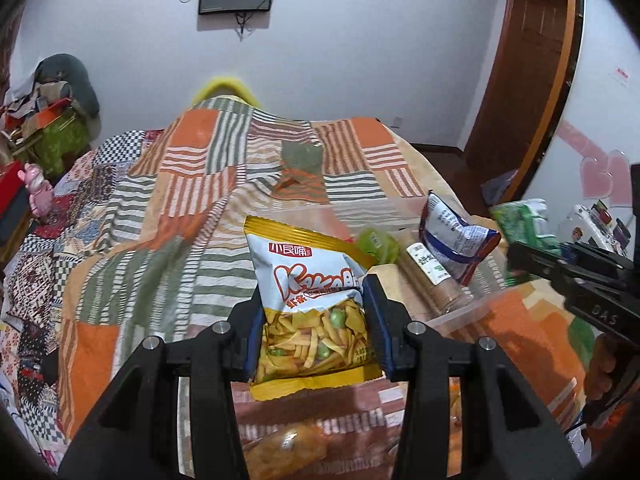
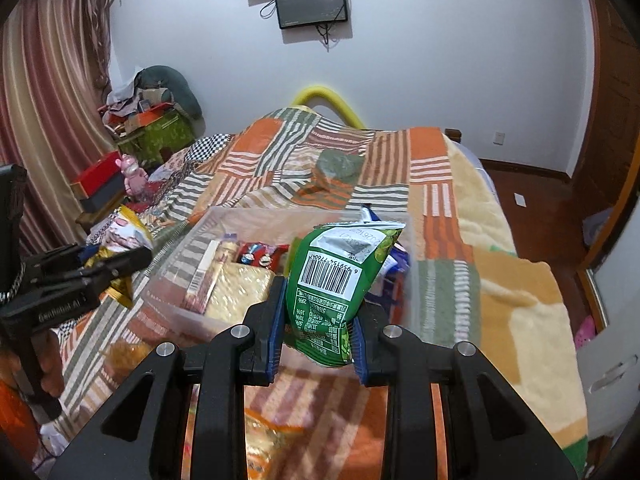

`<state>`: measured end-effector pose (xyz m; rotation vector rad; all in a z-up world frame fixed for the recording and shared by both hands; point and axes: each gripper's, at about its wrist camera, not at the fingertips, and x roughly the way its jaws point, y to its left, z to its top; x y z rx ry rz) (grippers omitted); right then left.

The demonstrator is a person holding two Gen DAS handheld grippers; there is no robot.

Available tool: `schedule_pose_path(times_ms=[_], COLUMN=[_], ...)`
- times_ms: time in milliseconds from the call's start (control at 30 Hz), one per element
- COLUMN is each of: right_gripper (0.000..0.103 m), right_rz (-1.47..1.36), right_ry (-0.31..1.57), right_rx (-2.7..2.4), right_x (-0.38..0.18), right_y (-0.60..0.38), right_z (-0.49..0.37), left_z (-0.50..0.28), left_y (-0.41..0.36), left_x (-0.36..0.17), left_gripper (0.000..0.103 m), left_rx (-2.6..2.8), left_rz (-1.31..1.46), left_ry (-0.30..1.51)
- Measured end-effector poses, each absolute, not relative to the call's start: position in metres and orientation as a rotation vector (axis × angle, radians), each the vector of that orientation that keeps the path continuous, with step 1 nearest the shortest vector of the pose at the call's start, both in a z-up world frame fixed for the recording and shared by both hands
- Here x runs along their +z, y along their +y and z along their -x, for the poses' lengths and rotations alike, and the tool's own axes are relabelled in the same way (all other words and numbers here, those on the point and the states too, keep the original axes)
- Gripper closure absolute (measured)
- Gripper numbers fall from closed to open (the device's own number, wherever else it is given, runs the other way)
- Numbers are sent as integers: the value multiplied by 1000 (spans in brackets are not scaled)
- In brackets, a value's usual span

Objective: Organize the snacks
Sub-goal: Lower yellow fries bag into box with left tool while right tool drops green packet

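Note:
My left gripper (image 1: 316, 312) is shut on a white and yellow snack bag (image 1: 308, 280) with a clear window of yellow sticks, held upright above the bed. My right gripper (image 2: 318, 312) is shut on a green snack bag (image 2: 340, 276) with a barcode, held over the near edge of a clear plastic bin (image 2: 172, 284). The bin holds a gold packet (image 2: 240, 292), a long biscuit pack (image 2: 208, 272) and red wrapped snacks (image 2: 256, 258). In the left wrist view the bin (image 1: 460, 312) lies to the right with a blue and white bag (image 1: 452, 236) and a biscuit roll (image 1: 432, 276).
A patchwork striped blanket (image 1: 180, 208) covers the bed. More snack packets lie on it below my grippers, an orange one (image 1: 288, 448) and a yellow one (image 2: 264, 440). A cluttered side table (image 2: 152, 128) stands at the left, curtains (image 2: 48, 100) beside it, and a wooden door (image 1: 524, 60) at the right.

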<state>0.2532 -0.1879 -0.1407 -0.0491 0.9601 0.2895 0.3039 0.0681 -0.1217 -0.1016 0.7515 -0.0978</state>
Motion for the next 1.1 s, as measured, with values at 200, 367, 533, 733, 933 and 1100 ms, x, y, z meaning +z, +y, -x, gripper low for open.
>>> schedule_pose_path(times_ms=[200, 367, 533, 733, 933, 1100], right_gripper=[77, 77, 77, 75, 66, 60], right_rz=[42, 59, 75, 101, 139, 125], right_ry=[1002, 1050, 1093, 1123, 1110, 1085], right_rx=[315, 332, 339, 342, 337, 334], right_x=[-158, -175, -187, -193, -187, -169], right_y=[-175, -167, -162, -161, -161, -168], right_z=[-265, -271, -276, -277, -272, -261], left_z=[-317, -327, -334, -336, -327, -309], left_y=[53, 49, 47, 49, 51, 51], left_x=[-134, -146, -156, -159, -153, -135], left_gripper=[59, 59, 58, 58, 56, 54], left_rx=[-133, -147, -141, -137, -147, -155], left_rz=[99, 102, 104, 117, 124, 108], left_ry=[780, 806, 835, 845, 844, 817])
